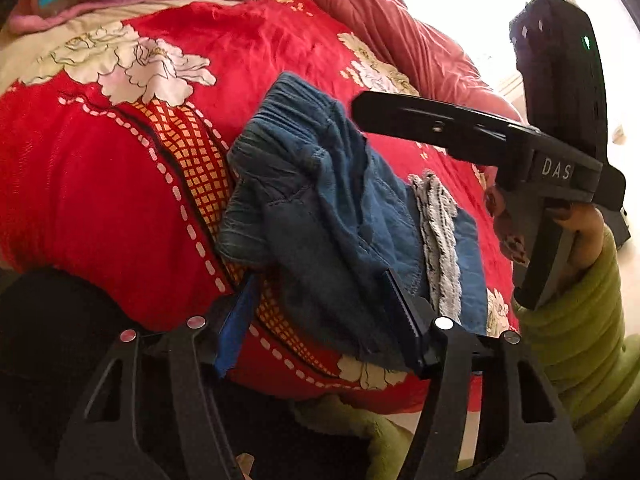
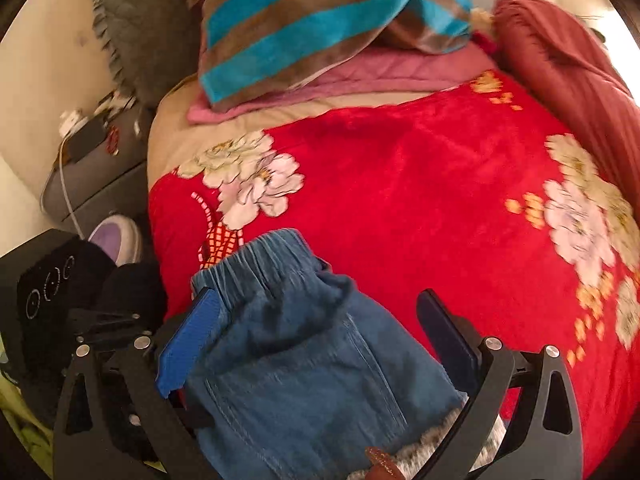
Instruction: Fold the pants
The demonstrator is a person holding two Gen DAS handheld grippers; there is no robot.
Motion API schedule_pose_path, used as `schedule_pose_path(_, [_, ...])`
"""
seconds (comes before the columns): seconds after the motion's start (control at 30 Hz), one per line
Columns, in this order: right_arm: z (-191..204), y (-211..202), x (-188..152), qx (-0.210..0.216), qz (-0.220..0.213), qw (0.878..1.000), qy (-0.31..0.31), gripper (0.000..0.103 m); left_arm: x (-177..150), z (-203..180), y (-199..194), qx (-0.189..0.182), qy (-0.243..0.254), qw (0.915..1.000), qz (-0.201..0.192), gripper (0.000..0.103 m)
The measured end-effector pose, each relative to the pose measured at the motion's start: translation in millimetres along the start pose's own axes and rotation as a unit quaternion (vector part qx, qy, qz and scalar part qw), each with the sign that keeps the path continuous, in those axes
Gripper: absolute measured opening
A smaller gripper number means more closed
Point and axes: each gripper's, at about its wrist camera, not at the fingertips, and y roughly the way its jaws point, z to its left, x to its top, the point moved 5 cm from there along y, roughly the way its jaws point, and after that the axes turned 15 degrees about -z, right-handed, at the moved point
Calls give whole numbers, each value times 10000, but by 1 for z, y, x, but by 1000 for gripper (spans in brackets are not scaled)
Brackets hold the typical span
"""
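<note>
On the bed's red blanket (image 1: 92, 200), printed with pale flowers, lies one pair of blue denim pants (image 1: 320, 216), bunched and partly folded, its gathered elastic waistband turned toward the blanket's far end. One grey-and-white frayed hem (image 1: 436, 240) shows along the pants' right edge. Two hand-held grippers are in view. The left hand-held gripper (image 1: 324, 320) sits at the pants' near edge, its two fingers half spread with a fold of denim between them; one finger carries a blue pad (image 1: 236, 328) off the fabric on the blanket side, the other lies against the cloth, so whether the pads actually pinch the pants I cannot tell. The right hand-held gripper (image 2: 320, 332) hovers over the pants with its two fingers spread wide, one on each side of the denim, the blue pad (image 2: 188, 344) just beside the waistband and the dark one (image 2: 444, 332) clear of the cloth. From the left wrist view, a hand (image 1: 576, 240) in a green ribbed sleeve (image 1: 576, 344) grips that tool's handle. Beyond the pants rest one striped blue-and-brown towel (image 2: 320, 28) and one pink quilt (image 2: 360, 76).
</note>
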Motion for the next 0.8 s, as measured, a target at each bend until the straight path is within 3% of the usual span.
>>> schedule_pose_path(0.33, [8, 51, -1, 746, 519, 9958, 126, 97, 7, 8, 14, -154, -135, 9998, -1, 54])
schedule_pose_path(0.4, [11, 57, -4, 941, 569, 9937, 213, 70, 9, 9, 17, -166, -140, 9998, -8, 54])
schedule_pose_path(0.43, [11, 57, -5, 934, 569, 9937, 230, 68, 9, 9, 18, -172, -140, 9998, -16, 54])
schedule_pose_path(0.6, [6, 34, -3, 935, 149, 9948, 361, 37, 11, 2, 16, -253, 53, 9995, -155, 50])
schedule_pose_path(0.67, [0, 11, -1, 945, -145, 9943, 463, 34, 10, -5, 10, -369, 75, 9991, -191, 41])
schedule_pose_path(0.8, [-11, -29, 0, 910, -611, 9919, 638, 34, 17, -31, 1, -500, 401, 9973, -365, 41])
